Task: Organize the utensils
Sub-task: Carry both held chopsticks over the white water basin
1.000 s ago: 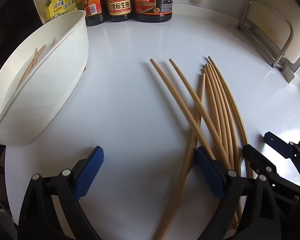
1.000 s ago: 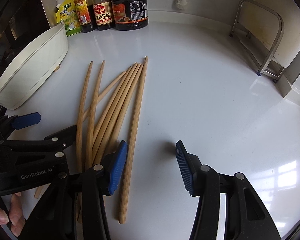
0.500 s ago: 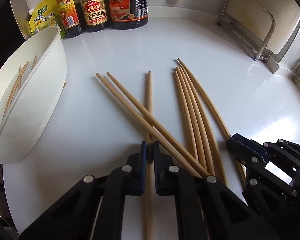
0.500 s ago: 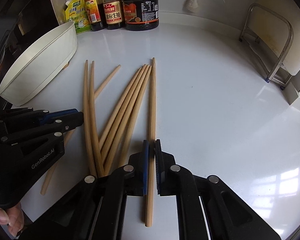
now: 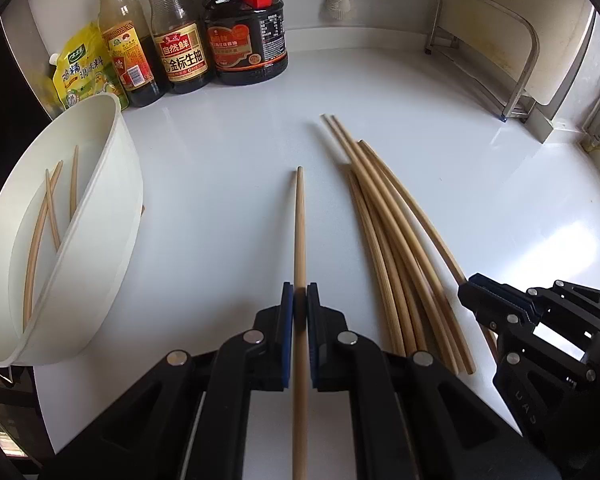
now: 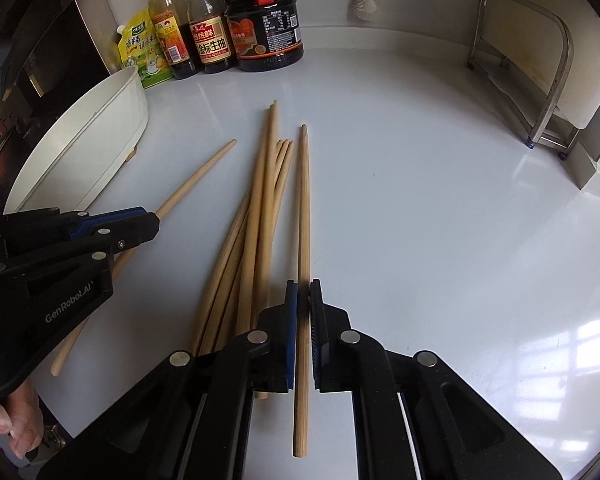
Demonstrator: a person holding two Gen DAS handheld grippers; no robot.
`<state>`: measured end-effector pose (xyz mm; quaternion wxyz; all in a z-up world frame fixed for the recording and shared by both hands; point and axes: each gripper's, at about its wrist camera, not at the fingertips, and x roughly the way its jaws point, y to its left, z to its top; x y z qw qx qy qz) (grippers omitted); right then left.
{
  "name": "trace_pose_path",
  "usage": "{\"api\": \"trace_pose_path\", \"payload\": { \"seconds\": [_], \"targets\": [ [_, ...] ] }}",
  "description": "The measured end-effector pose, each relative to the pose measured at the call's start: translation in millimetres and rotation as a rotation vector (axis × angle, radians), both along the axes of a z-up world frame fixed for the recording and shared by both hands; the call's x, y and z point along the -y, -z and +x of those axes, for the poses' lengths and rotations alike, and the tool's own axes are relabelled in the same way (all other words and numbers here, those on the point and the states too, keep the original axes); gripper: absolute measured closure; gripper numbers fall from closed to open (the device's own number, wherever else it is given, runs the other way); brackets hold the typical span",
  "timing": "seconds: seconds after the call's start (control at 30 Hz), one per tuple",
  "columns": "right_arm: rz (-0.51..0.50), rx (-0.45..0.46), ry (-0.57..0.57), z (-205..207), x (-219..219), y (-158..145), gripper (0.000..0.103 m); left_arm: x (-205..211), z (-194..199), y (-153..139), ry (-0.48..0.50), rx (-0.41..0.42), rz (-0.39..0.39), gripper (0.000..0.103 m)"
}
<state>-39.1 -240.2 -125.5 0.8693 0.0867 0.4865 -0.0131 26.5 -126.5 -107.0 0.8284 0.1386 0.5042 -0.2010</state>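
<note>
my left gripper (image 5: 300, 300) is pinched on one chopstick (image 5: 300, 232), and my right gripper (image 6: 303, 300) is pinched on another chopstick (image 6: 304, 208). the loose chopsticks (image 5: 392, 248) lie between them on the counter (image 5: 228, 184), near ends hidden under my grippers. some lie in the white bowl (image 5: 112, 240).

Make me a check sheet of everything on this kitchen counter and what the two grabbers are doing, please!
Surface: white countertop, glossy, with window glare.
Job's things: left chopstick and right chopstick, each clamped; loose chopsticks fanned on the counter; three more lie in the white tub.
Clutter: sauce bottles and a yellow pouch along the back wall.
Grippers: left gripper shut on its chopstick; right gripper shut on its own.
Cables: nothing seen on the counter.
Surroundings: metal rack at right, a white brush hanging on the wall.
</note>
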Motion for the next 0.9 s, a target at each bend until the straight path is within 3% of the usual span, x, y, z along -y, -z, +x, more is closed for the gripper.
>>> {"api": "trace_pose_path", "payload": {
  "seconds": [0.3, 0.9],
  "targets": [
    [0.018, 0.02, 0.03, -6.8, 9.2, -11.1, 0.097, -11.2, -1.7, -18.8, -0.022, -0.01, -0.067, 0.096],
    [0.028, 0.132, 0.005, 0.4, -19.2, -83.2, 0.097, -52.9, 6.3, -77.2, -0.041, 0.033, -0.179, 0.096]
  ]
}}
